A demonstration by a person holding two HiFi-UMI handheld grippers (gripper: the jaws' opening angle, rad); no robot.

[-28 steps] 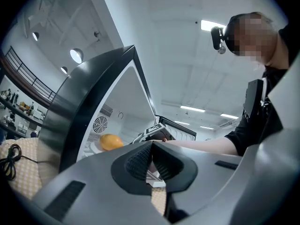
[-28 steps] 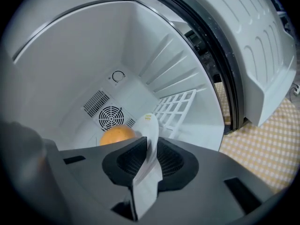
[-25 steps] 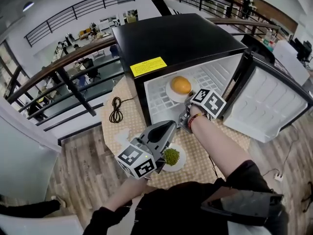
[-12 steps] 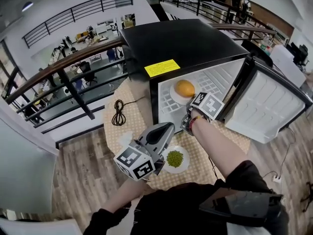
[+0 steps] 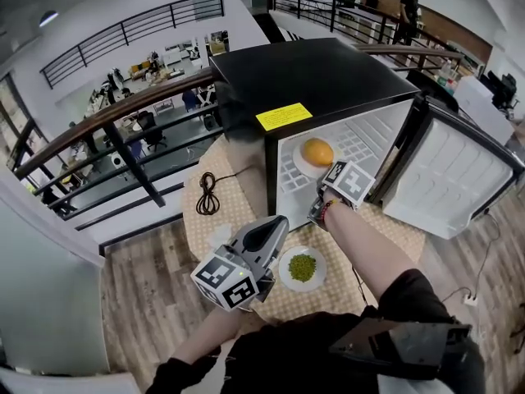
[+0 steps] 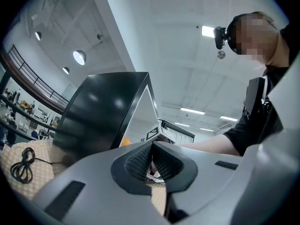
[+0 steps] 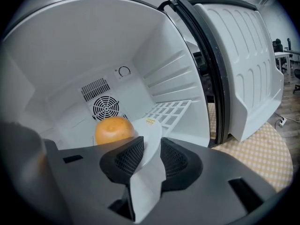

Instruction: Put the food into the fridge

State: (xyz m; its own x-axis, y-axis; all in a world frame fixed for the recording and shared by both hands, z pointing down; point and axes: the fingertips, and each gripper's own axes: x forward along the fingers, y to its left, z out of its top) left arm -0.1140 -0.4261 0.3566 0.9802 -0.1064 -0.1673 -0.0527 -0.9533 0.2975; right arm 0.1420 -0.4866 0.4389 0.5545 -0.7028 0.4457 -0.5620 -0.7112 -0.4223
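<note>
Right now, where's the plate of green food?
Head view, lower centre: the plate of green food sits on the checked tablecloth in front of the open fridge, just right of the left tool.

Bright, even light; strong fisheye warp and dark corners

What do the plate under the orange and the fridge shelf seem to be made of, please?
The plate looks like glazed white ceramic, perhaps melamine: smooth, thin rim with a sheen. The fridge shelf looks like white-coated wire or plastic: an open grid of thin bars.
</note>
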